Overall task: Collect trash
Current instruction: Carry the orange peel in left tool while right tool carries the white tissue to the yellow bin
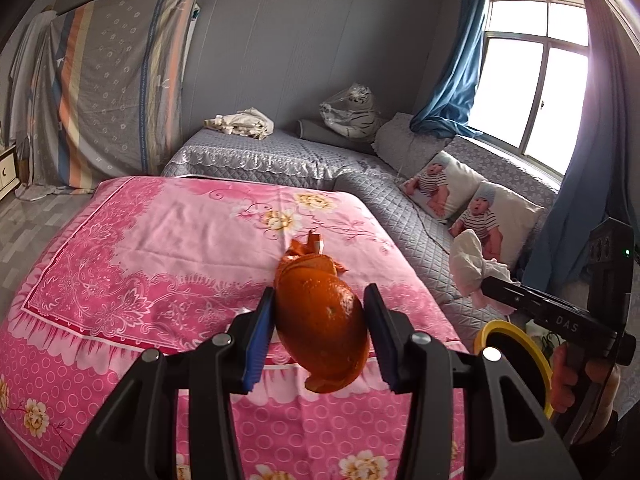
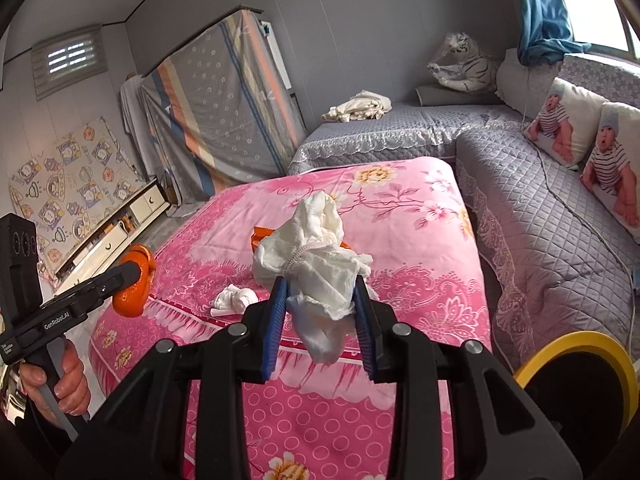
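My left gripper (image 1: 319,320) is shut on a large piece of orange peel (image 1: 320,320) and holds it above the near edge of the pink floral cloth (image 1: 160,240). My right gripper (image 2: 320,312) is shut on a crumpled white tissue wad (image 2: 316,256), also held above the cloth. In the left wrist view the right gripper (image 1: 480,284) and its tissue (image 1: 472,264) are at the right. In the right wrist view the left gripper (image 2: 136,276) with the peel (image 2: 134,292) is at the left. A small crumpled tissue (image 2: 234,300) and another orange peel piece (image 2: 260,236) lie on the cloth.
A bin with a yellow rim (image 2: 580,360) stands at the lower right, beside the cloth-covered table; it also shows in the left wrist view (image 1: 516,360). A grey quilted sofa (image 2: 540,220) with baby-print cushions (image 2: 572,132) runs along the right. A low white cabinet (image 2: 120,224) stands at the left.
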The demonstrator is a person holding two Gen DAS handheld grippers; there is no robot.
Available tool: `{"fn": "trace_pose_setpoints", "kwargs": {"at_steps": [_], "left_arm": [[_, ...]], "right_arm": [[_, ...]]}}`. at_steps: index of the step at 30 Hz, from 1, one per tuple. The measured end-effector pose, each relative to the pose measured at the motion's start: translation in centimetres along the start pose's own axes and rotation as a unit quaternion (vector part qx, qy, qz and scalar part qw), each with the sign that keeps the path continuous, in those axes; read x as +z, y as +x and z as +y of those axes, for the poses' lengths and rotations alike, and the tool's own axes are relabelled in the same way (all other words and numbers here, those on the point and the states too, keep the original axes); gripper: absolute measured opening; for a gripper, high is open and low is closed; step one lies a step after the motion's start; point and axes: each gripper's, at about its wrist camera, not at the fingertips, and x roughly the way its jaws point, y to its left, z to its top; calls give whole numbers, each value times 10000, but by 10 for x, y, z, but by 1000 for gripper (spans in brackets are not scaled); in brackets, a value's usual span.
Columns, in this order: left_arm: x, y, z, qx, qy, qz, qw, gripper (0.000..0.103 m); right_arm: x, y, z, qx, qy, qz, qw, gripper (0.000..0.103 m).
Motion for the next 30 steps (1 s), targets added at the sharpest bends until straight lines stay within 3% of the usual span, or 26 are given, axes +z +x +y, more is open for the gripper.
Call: {"fn": "trace_pose_setpoints", "kwargs": {"at_steps": [17, 30], "left_arm": [[9, 1, -91, -647, 642, -144, 9957, 42], [0, 28, -171, -1205, 1128, -58, 9863, 42]], "right_arm": [[-15, -65, -63, -705, 514, -565, 9946, 31], [-49, -109, -126, -1559, 1125, -1006, 9762, 31]]}}
